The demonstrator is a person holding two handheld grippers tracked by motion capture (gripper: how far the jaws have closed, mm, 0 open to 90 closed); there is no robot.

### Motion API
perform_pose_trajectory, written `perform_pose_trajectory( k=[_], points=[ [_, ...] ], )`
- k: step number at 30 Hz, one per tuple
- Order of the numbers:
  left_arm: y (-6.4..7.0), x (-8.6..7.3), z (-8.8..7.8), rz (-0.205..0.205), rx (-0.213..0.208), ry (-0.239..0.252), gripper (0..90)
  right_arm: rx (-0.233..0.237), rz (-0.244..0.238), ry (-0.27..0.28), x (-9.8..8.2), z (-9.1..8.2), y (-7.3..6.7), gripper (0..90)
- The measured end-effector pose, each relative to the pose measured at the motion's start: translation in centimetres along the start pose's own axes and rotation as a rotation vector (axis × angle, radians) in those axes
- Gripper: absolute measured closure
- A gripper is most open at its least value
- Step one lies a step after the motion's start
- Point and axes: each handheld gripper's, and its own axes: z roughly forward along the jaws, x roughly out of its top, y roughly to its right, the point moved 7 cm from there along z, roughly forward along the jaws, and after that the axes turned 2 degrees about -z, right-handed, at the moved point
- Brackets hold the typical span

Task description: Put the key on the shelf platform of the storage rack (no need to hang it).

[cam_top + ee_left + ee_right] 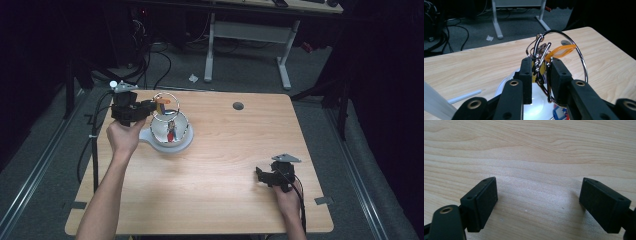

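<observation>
**Key bunch lifted over the bowl**

At the table's (210,200) left, the left gripper (150,106) has its jaws pinched on a key bunch (541,62): a large wire ring (581,62), smaller rings and clips, and an orange tag (560,52). In the left gripper view the pads press on the metal clips at the bunch's middle, with the ring and the tag standing above the jaws. The bunch hangs just above a white bowl (187,142) with a shiny inside; something red and blue lies in the bowl (171,132), too small to name.

Risks, as I judge them: the grip is on thin, round wire, so the bunch could pivot or slip between the pads. The big ring could catch the bowl's rim on the way down and tip or shove it. Let go off-centre, the bunch may land half on the rim and slide out.

At the right, the right gripper (265,176) rests near the table's edge, well apart from the bowl, jaws wide with bare wood between them (539,202).

No writing can be read on the tag; no brands or labels show.
</observation>
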Motion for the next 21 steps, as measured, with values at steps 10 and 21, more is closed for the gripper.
perform_pose_trajectory(
  k=[10, 21],
  points=[
    [-0.8, -0.2, 1.2, -0.006, 0.034, -0.009, 73.5, 0.000, 0.001, 0.001, 0.0, 0.0, 0.0, 15.2],
    [-0.3, -0.8, 2.5, 0.009, 0.041, -0.038, 73.3, 0.000, 0.000, 0.000, 0.0, 0.0, 0.0, 15.2]
  ],
)
